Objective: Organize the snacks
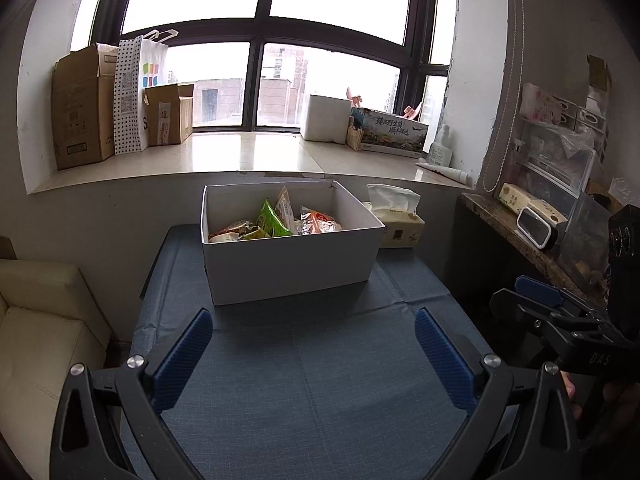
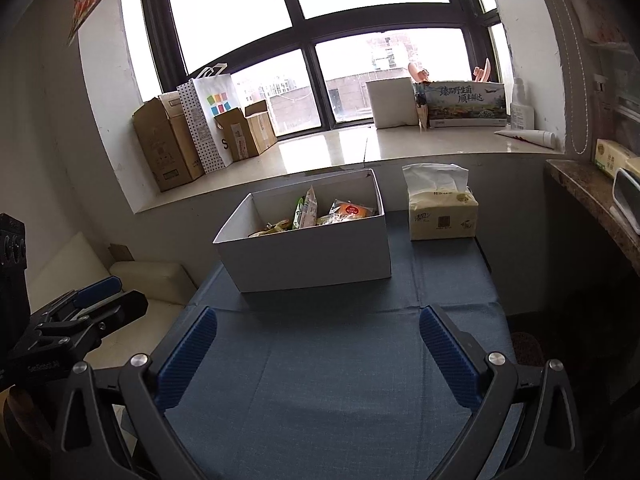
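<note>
A white open box [image 1: 288, 264] stands at the far end of the blue-clothed table [image 1: 312, 392]; it also shows in the right wrist view [image 2: 312, 260]. Several snack packets [image 1: 276, 222] lie inside it, among them a green packet and an orange-labelled one [image 2: 352, 211]. My left gripper [image 1: 314, 336] is open and empty, held over the near part of the table, well short of the box. My right gripper [image 2: 318, 334] is open and empty too, at a similar distance. Each gripper shows at the edge of the other's view.
A tissue pack [image 2: 442, 216] stands right of the box at the table's far corner. A cream sofa [image 1: 40, 328] is on the left, a stone counter [image 1: 516, 236] with clutter on the right. Cardboard boxes [image 1: 84, 108] and bags sit on the window sill behind.
</note>
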`<state>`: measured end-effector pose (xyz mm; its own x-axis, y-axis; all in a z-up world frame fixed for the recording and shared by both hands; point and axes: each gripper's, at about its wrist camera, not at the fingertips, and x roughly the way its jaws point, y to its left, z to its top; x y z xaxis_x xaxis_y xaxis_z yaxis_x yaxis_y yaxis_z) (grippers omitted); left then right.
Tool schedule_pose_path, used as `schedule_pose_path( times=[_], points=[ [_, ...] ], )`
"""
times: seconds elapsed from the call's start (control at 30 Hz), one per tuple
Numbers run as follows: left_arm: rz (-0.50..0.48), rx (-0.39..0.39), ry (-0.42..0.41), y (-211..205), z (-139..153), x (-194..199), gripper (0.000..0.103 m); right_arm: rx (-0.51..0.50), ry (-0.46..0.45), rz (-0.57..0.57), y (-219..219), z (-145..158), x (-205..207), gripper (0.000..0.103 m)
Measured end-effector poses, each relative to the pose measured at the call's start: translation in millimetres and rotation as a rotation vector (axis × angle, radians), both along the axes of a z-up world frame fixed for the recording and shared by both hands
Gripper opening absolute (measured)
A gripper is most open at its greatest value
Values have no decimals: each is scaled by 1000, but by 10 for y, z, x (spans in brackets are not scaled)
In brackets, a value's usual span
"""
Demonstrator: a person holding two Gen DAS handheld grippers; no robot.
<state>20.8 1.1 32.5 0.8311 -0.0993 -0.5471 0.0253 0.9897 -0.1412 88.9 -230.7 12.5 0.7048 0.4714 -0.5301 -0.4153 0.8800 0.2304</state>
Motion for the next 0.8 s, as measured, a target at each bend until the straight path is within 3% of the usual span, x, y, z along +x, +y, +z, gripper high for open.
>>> schedule_pose_path(
  times=[0.8],
  points=[
    [-18,4,16,-24,-15,32,103,-14,-3,18,25,-5,-4,103]
  ],
)
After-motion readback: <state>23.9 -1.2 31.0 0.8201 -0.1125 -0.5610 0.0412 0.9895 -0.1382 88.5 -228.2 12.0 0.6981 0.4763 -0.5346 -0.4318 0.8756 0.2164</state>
